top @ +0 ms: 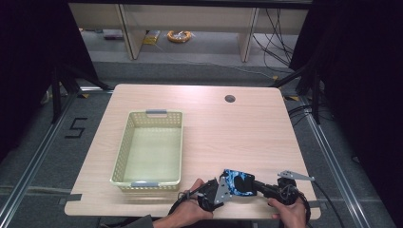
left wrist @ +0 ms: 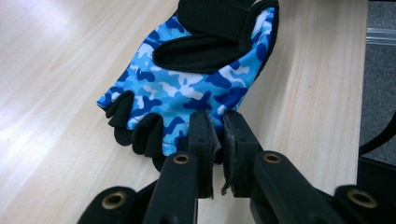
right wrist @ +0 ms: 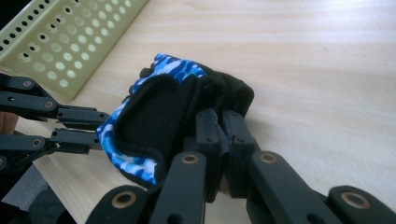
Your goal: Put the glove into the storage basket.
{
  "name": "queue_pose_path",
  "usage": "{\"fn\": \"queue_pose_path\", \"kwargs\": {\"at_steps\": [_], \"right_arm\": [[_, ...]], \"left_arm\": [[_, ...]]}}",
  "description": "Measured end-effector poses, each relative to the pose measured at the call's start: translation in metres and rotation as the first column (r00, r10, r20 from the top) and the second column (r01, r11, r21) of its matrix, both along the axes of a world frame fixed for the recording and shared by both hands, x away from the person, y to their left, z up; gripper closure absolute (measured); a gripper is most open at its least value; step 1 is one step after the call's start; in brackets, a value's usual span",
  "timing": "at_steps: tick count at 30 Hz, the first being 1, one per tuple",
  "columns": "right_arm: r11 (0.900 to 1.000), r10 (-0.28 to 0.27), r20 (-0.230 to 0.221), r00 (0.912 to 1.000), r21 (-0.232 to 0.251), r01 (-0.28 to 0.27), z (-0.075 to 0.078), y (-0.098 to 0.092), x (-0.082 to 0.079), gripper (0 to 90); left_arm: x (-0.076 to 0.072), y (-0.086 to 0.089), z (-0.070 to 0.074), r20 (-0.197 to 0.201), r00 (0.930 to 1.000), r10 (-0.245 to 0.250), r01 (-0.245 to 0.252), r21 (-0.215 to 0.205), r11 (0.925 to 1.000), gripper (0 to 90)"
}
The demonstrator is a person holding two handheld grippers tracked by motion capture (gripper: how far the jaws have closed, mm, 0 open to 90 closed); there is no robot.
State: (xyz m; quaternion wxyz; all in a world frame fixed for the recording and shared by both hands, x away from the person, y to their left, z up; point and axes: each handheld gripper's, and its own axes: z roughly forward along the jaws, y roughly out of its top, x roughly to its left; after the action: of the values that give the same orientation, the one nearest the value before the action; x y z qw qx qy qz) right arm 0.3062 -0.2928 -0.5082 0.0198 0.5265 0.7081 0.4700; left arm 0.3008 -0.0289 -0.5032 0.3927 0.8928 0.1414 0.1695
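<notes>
Near the worktop's [top: 199, 102] front edge, the blue camouflage fingerless glove [top: 238, 182] stretches left-right; left claw [left wrist: 215, 140] pinches its finger end, right claw [right wrist: 221, 135] its cuff.

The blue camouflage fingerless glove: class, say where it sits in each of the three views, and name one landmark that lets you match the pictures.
High view: the blue camouflage fingerless glove lies near the table's front edge, between both grippers.
Left gripper view: glove upper centre, finger end pinched in the jaws.
Right gripper view: glove centre, black cuff end pinched in the jaws.
Shared landmark: the pale wooden table, in all views; the yellow perforated plastic basket also appears top left in the right gripper view.
</notes>
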Motion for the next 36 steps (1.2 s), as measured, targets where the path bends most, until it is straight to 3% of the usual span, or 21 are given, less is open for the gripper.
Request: {"fn": "queue_pose_path", "kwargs": {"at_steps": [1, 2, 3, 4, 6, 8, 9, 10, 12, 13, 14, 17, 19, 20, 21, 23, 26, 27, 30, 34, 36], "right_arm": [[1.000, 0.012, 0.035, 0.9993, -0.007, -0.011, 0.000, 0.000, 0.002, 87.3], [1.000, -0.009, 0.005, 0.9999, 0.012, 0.009, 0.002, 0.004, 0.000, 87.3], [1.000, 0.005, 0.015, 0.9999, 0.024, -0.006, 0.004, 0.004, 0.000, 87.3], [1.000, 0.019, 0.060, 0.9980, 0.008, -0.020, 0.003, 0.003, 0.002, 87.3], [1.000, 0.011, 0.039, 0.9992, 0.022, -0.012, 0.006, 0.007, 0.000, 87.3], [0.999, 0.029, 0.066, 0.9974, 0.025, -0.030, 0.008, 0.008, 0.000, 87.3], [1.000, 0.020, 0.053, 0.9984, 0.021, -0.021, 0.010, 0.009, -0.002, 87.3], [1.000, 0.027, 0.071, 0.9971, 0.013, -0.028, 0.010, 0.009, -0.001, 87.3], [0.999, 0.028, 0.048, 0.9984, 0.024, -0.029, 0.017, 0.015, -0.005, 87.3], [0.999, 0.044, 0.092, 0.9948, -0.002, -0.044, 0.017, 0.015, -0.003, 87.3], [0.999, 0.028, 0.065, 0.9975, 0.029, -0.030, 0.022, 0.019, -0.006, 87.3], [0.998, 0.057, 0.102, 0.9932, 0.014, -0.058, 0.029, 0.022, -0.004, 87.3], [0.997, 0.080, 0.114, 0.9903, 0.003, -0.081, 0.034, 0.026, -0.003, 87.3], [0.998, 0.065, 0.100, 0.9928, 0.018, -0.068, 0.038, 0.029, -0.004, 87.3], [0.996, 0.091, 0.123, 0.9882, 0.003, -0.092, 0.040, 0.029, -0.002, 87.3], [0.995, 0.098, 0.137, 0.9858, -0.003, -0.098, 0.047, 0.032, 0.000, 87.3], [0.995, 0.097, 0.105, 0.9898, 0.007, -0.098, 0.060, 0.038, 0.000, 87.3], [0.994, 0.114, 0.144, 0.9831, -0.010, -0.113, 0.063, 0.037, 0.002, 87.3], [0.993, 0.118, 0.128, 0.9847, 0.003, -0.119, 0.077, 0.043, 0.002, 87.3], [0.992, 0.126, 0.130, 0.9835, -0.021, -0.124, 0.093, 0.050, 0.005, 87.3], [0.988, 0.152, 0.155, 0.9762, -0.027, -0.149, 0.098, 0.053, 0.009, 87.3]], "left_arm": [[0.001, 0.002, 0.002, 0.001, 1.0000, -0.004, 0.004, -0.008, 1.0000, 82.5], [0.001, 0.004, 0.004, 0.003, 1.0000, -0.003, 0.003, 0.000, 1.0000, 82.5], [0.000, 0.005, 0.005, 0.001, 1.0000, 0.003, -0.003, -0.007, 1.0000, 82.5], [0.000, 0.007, 0.006, 0.010, 0.9999, -0.004, 0.004, -0.003, 1.0000, 82.5], [-0.001, 0.011, 0.009, 0.013, 0.9999, -0.001, 0.001, -0.016, 0.9999, 82.5], [-0.003, 0.013, 0.011, 0.003, 1.0000, 0.009, -0.009, -0.031, 0.9995, 82.6], [-0.004, 0.014, 0.012, 0.007, 0.9999, 0.011, -0.011, -0.034, 0.9994, 82.6], [-0.004, 0.016, 0.014, 0.011, 0.9999, 0.008, -0.007, -0.025, 0.9997, 82.5], [-0.005, 0.020, 0.017, 0.015, 0.9999, 0.004, -0.004, -0.021, 0.9998, 82.6], [-0.006, 0.022, 0.019, 0.024, 0.9996, 0.012, -0.011, -0.035, 0.9993, 82.6], [-0.006, 0.025, 0.022, 0.018, 0.9998, 0.009, -0.008, -0.028, 0.9996, 82.5], [-0.009, 0.031, 0.029, 0.026, 0.9995, 0.016, -0.016, -0.032, 0.9994, 82.5], [-0.010, 0.035, 0.035, 0.042, 0.9989, 0.018, -0.016, -0.039, 0.9991, 82.5], [-0.010, 0.037, 0.038, 0.052, 0.9986, 0.008, -0.007, -0.020, 0.9998, 82.5], [-0.010, 0.038, 0.040, 0.061, 0.9980, 0.015, -0.012, -0.042, 0.9990, 82.5], [-0.010, 0.042, 0.045, 0.063, 0.9980, 0.010, -0.008, -0.037, 0.9993, 82.5], [-0.010, 0.047, 0.054, 0.068, 0.9974, 0.026, -0.022, -0.054, 0.9983, 82.5], [-0.010, 0.048, 0.056, 0.076, 0.9966, 0.034, -0.029, -0.065, 0.9975, 82.5], [-0.010, 0.051, 0.064, 0.096, 0.9950, 0.029, -0.022, -0.068, 0.9974, 82.5], [-0.010, 0.058, 0.072, 0.104, 0.9937, 0.041, -0.033, -0.078, 0.9964, 82.5], [-0.008, 0.062, 0.075, 0.108, 0.9932, 0.044, -0.035, -0.079, 0.9962, 82.4]]}}
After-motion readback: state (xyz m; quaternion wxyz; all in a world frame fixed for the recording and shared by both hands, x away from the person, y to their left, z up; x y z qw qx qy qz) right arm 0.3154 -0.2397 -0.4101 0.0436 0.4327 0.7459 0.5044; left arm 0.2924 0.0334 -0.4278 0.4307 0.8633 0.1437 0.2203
